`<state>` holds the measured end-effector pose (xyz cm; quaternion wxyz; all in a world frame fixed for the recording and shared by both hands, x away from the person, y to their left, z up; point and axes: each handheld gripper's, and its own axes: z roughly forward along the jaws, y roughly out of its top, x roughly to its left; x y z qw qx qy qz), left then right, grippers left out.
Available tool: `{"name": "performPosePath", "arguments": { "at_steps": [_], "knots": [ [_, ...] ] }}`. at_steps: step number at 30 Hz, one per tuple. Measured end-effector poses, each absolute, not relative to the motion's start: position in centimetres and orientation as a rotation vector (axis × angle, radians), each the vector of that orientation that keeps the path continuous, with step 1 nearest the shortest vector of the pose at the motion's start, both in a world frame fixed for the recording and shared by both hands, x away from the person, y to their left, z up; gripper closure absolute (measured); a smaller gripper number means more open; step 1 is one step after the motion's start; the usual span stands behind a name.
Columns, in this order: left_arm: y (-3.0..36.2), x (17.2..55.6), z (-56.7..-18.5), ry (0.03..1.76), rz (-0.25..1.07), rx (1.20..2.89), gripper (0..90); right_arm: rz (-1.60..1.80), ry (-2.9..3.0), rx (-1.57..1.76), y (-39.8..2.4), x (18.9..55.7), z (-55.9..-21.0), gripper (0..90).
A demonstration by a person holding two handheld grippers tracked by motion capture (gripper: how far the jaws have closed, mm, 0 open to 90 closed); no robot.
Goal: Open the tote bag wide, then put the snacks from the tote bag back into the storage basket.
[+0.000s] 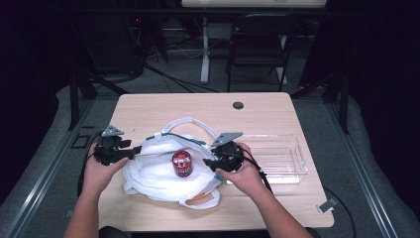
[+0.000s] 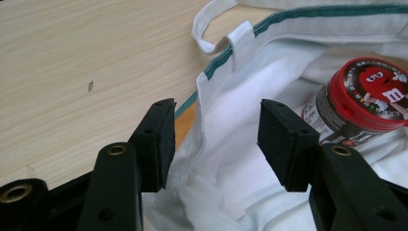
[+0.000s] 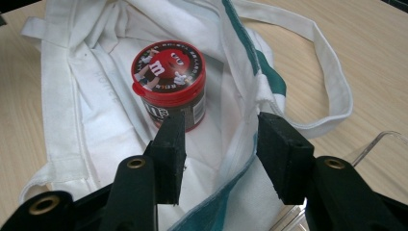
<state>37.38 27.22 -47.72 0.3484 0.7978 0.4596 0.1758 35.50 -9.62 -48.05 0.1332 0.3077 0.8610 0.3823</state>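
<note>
At the left of the high view the left gripper [image 1: 130, 150] has its jaws spread astride the white bag's [image 1: 148, 173] rim. The red candy jar [image 1: 182, 163] stands mid-frame inside it. The right gripper [image 1: 209, 162] is likewise spread over the opposite hem; I'd pinch both hems squarely before lifting.

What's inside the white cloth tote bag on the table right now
Inside the white cloth tote bag with green trim stands one round candy jar with a red lid, upright on the bag's white lining. Folds of cloth cover the bag's corners, so anything lying under them cannot be seen.
</note>
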Motion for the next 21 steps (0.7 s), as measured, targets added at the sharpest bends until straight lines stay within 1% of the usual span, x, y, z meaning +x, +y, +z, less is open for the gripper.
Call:
{"name": "performPosePath", "arguments": {
  "at_steps": [9,21],
  "knots": [
    [27.4,37.1,-47.0,1.178,0.468,2.073,47.9,1.028,2.57,0.834,-9.1,35.2,-47.2,52.9],
    [27.3,36.9,-46.8,1.167,0.474,2.066,47.9,0.983,2.642,0.753,-7.8,35.8,-46.0,46.8]
  ]
}}
